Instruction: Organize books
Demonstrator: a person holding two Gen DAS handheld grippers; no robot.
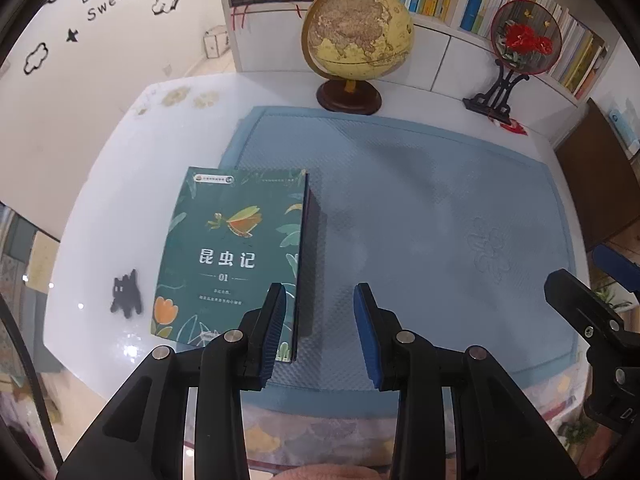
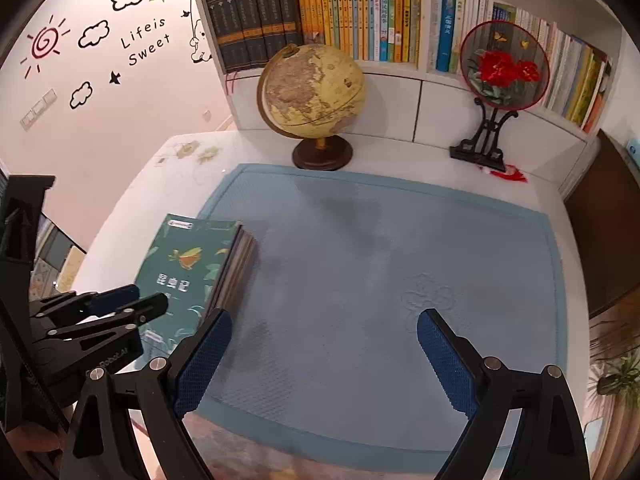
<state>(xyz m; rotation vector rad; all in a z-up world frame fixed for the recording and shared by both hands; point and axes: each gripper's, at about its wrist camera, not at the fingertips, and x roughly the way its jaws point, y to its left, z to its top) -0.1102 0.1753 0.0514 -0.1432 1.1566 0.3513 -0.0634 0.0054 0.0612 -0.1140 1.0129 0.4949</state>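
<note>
The white shelf unit (image 2: 400, 76) holds upright rows of dark, yellow and pale spines. A stack of books (image 1: 236, 256) with a glossy green cover lies flat at the left edge of the textured blue mat (image 2: 380, 280). The left gripper (image 1: 320, 328) is narrowly parted and the right gripper (image 2: 324, 356) spread wide, both gripping nothing.

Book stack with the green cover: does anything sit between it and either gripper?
Nothing visible does. The book stack lies at the blue mat's left edge; left gripper and right gripper hang empty above, nothing between. The globe stands far behind.
</note>
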